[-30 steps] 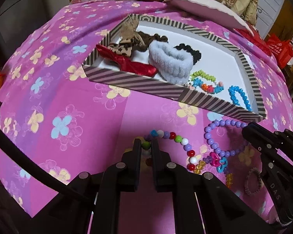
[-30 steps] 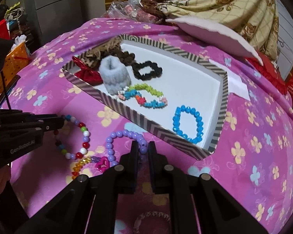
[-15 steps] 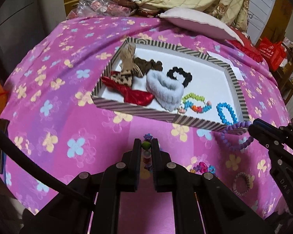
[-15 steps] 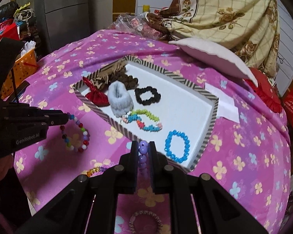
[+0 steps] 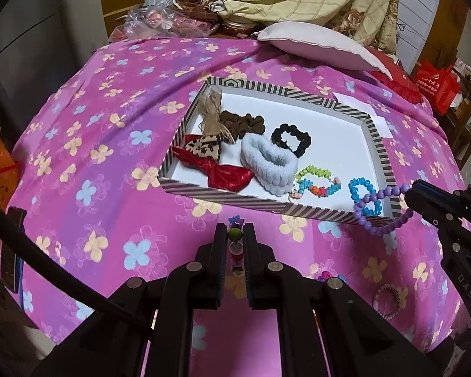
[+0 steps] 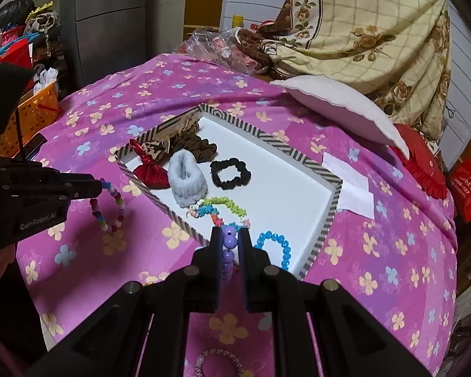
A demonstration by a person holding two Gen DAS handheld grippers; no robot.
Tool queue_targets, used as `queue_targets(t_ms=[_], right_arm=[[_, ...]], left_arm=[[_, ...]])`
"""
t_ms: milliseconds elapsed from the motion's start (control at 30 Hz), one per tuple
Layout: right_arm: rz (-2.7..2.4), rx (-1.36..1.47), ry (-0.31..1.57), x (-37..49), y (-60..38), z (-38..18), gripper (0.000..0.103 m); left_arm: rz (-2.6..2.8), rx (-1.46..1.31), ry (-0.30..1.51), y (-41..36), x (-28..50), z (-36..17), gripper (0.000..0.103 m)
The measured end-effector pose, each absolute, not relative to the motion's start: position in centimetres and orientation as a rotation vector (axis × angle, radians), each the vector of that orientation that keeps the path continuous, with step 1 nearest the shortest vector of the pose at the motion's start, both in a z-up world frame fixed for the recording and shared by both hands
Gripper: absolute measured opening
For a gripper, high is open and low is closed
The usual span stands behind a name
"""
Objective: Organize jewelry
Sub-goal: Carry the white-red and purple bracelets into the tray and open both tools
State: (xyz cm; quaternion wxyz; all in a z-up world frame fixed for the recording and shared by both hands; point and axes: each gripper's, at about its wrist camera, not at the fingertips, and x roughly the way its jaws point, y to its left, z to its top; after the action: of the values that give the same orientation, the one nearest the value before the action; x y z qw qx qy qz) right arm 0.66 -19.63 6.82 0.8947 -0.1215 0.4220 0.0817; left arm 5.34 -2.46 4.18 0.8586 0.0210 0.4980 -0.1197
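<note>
With your left claw [image 5: 235, 235] pinching the multicolour bead bracelet [image 6: 108, 207] and your right claw [image 6: 229, 238] the purple bead bracelet [image 5: 381, 210], both dangling short of the striped tray [image 5: 378, 144], either loop risks snagging its rim.

A: Where does the left wrist view sit?

B: Behind its own fingers, tilted down at the striped tray [image 5: 268, 202] from the near long side, fairly close.

A: And the right wrist view?

B: Same downward tilt, but facing the tray's near corner (further to the right). Both share the tray, the pink floral cloth [image 5: 110, 144] and the white pillow [image 6: 339, 106]; each catches the other gripper at its edge.
</note>
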Motion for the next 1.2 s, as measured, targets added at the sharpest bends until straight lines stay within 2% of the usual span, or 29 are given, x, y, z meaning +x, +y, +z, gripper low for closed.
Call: queue_targets(t_ms=[400,800,1200], right_arm=[[0.152,-0.265,0.872,4.3,-20.4,7.5,0.01],[0.128,-0.225,0.91,10.4,-22.0,6.2,0.01],[0.103,-0.152,0.953,15.7,-23.8,3.3,0.009]], left_arm=[[-0.256,0.085,1.003,-3.6,8.0,6.9,0.031],[-0.248,0.09,1.014,-6.2,14.9,8.2,0.031],[-0.289,0.052,1.052,-11.4,22.3,5.8,0.031]])
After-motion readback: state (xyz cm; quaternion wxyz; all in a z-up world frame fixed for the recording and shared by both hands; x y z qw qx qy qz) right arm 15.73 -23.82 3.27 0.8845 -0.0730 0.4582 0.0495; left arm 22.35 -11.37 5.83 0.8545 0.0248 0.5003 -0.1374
